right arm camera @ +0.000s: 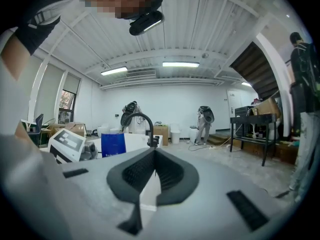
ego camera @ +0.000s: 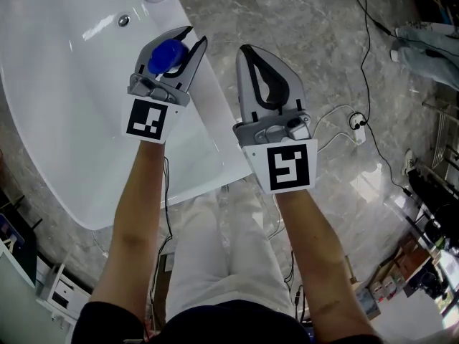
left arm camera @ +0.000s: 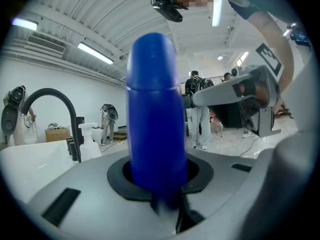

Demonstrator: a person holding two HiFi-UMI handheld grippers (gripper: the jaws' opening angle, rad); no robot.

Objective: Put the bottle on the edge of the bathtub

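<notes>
- I'm holding the left gripper [ego camera: 195, 35] out over the white bathtub [ego camera: 215, 124], close to its near rim.
- Its jaws are standing partly apart and pressing on the blue bottle [ego camera: 166, 54] from both sides; in the left gripper view the bottle [left arm camera: 152, 114] is filling the dark pad opening and rising well above the jaws.
- The bottle is standing upright in the grip (from the head view I'm only seeing its rounded blue top).
- I'm not able to tell whether its base is touching the tub or hanging just above it.
- I'm keeping the right gripper [ego camera: 246, 49] just beside the left one, over the marble floor [ego camera: 323, 34] off the tub's edge.
- Its jaws are meeting at the tips, the black pads [right arm camera: 172, 174] are bowing round a bare gap, and nothing is sitting between them.
- From the right gripper view the bottle [right arm camera: 113, 144] is showing off to the left, next to the left gripper's marker cube [right arm camera: 67, 141].
- A black curved faucet [left arm camera: 50, 96] and a white pump dispenser [left arm camera: 90, 144] are standing at the tub's far side.
- A metal drain fitting [ego camera: 123, 21] is shining inside the tub.
- A black cable [ego camera: 373, 56] is trailing across the floor to the right.
</notes>
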